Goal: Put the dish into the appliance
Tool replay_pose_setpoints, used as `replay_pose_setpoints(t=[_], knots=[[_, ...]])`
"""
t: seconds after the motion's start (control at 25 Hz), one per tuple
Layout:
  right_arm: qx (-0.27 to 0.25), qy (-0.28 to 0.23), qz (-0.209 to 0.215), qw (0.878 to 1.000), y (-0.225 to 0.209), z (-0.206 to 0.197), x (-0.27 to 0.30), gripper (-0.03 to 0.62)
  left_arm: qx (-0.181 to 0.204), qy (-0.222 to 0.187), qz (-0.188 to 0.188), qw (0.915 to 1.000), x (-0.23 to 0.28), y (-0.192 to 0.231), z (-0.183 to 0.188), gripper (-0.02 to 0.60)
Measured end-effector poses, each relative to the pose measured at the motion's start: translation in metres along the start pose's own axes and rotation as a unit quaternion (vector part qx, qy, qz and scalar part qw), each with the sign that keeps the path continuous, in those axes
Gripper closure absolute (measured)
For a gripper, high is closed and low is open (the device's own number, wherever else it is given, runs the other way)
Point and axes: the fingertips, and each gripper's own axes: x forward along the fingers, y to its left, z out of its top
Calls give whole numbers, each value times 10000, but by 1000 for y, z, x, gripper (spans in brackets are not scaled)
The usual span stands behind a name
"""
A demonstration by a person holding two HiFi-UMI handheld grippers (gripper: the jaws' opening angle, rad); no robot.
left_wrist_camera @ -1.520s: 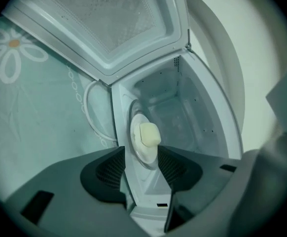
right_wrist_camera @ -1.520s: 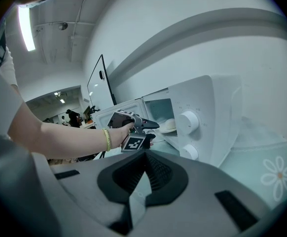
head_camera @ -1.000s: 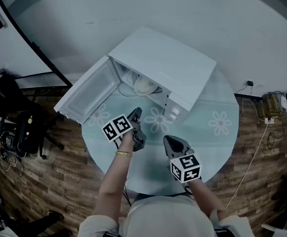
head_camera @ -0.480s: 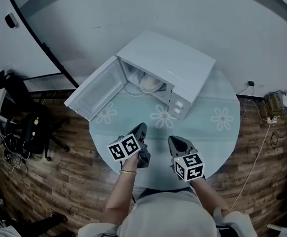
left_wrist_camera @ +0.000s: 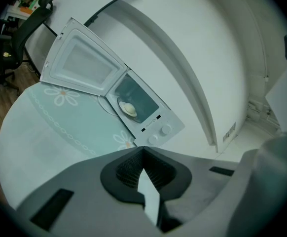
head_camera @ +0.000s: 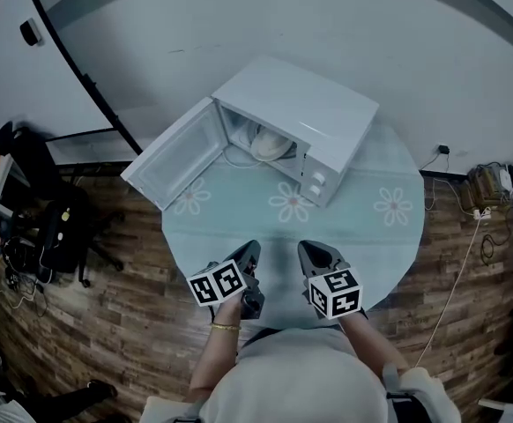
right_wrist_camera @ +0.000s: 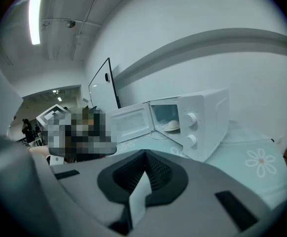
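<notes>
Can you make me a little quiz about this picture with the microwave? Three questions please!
1. True or false: the door of the microwave stands open.
2. Where is the dish? A: on the table. B: inside the microwave. C: on the floor.
3. Fill the gap: the left gripper and the right gripper both have their jaws ____, with nothing between them.

Key: 1 true. 2 B. 3 shut.
</notes>
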Motion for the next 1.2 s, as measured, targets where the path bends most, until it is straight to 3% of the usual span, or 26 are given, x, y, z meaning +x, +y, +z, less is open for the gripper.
replay_pose_setpoints(t=[0.44, 1.2], knots=[[-83, 67, 154, 9998, 12, -11, -16, 589, -22, 51, -37, 10000, -34, 4, -15, 569], [-48, 137, 300, 9994, 18, -11, -18, 589, -187, 72, -96, 9998, -34, 4, -19, 569]])
